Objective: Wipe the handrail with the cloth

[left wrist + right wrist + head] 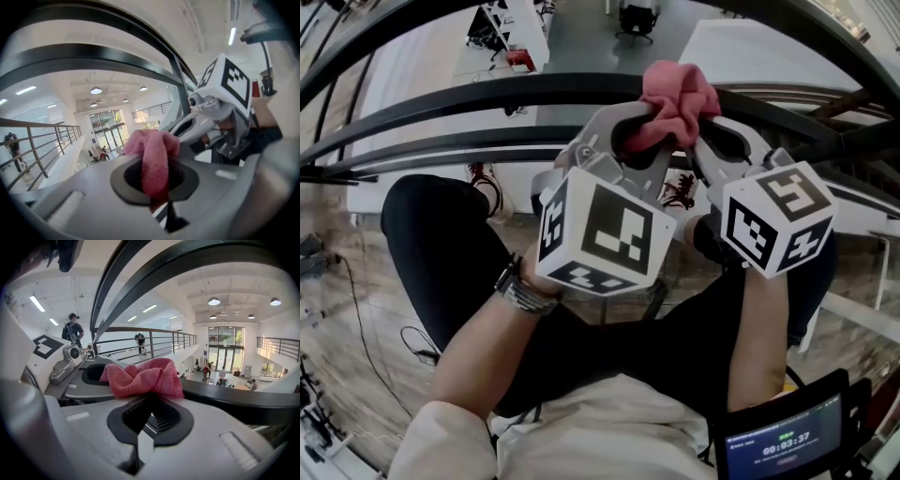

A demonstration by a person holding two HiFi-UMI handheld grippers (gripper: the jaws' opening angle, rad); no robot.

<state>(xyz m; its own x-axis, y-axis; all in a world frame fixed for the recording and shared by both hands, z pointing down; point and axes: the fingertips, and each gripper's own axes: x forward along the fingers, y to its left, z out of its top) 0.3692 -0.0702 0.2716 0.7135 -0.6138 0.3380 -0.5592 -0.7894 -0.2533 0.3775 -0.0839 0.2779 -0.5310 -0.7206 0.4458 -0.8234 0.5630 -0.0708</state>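
Observation:
A pink cloth (677,94) is bunched between both grippers, right at the dark handrail (469,94) that curves across the top of the head view. My left gripper (656,120) is shut on the cloth (154,161), a strip of which runs down through its jaws. My right gripper (701,127) sits just beside it, shut on the crumpled cloth (143,377) at its tips. Directly behind the cloth in the right gripper view runs the handrail (243,400), and the left gripper view has the handrail (93,58) overhead.
Below the rail lies an open atrium with desks (511,33) and people on the lower floor. A second metal railing (154,341) runs along the far side. A small screen (786,441) is at my lower right. A cable (356,309) trails on the floor at the left.

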